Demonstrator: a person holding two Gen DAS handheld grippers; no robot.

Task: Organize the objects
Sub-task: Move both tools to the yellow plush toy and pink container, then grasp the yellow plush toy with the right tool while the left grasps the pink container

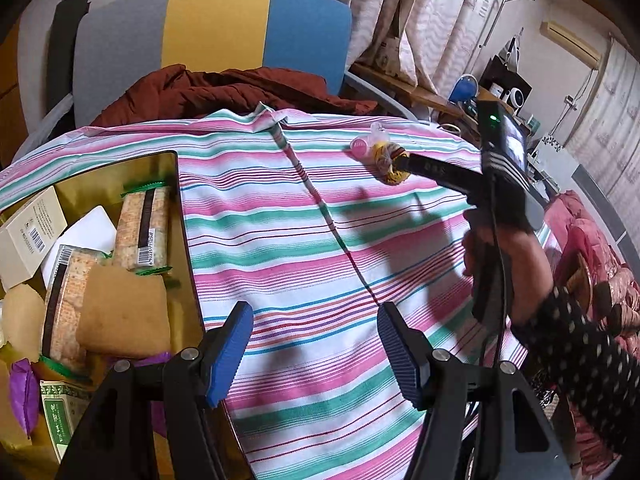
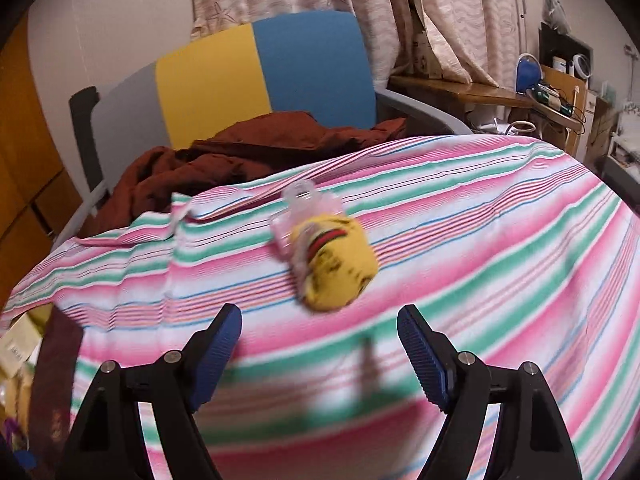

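Both tongs, left (image 1: 316,344) and right (image 2: 320,352), hang apart and empty over the striped counter (image 1: 304,240), gold tin (image 1: 176,184) on the left already stuffed with packets, so I'd guess just the far yellow bundle (image 2: 334,264) is left.

1. The left gripper (image 1: 314,350) hangs over a striped cloth (image 1: 320,240), its blue pads apart with nothing between them.
2. At the left stands a gold tin (image 1: 176,184) crowded with cracker packs (image 1: 142,230), a white box (image 1: 30,234) and a tan packet (image 1: 122,312).
3. Far across the cloth lies a yellow bundle (image 1: 386,162) beside a pink cap (image 1: 360,147).
4. The right gripper (image 1: 412,162), held in a hand (image 1: 504,264) with a dotted sleeve (image 1: 580,360), reaches to the bundle; its jaws are hard to make out here.
5. Behind the cloth are a brown garment (image 1: 224,90) and a chair (image 1: 216,36).
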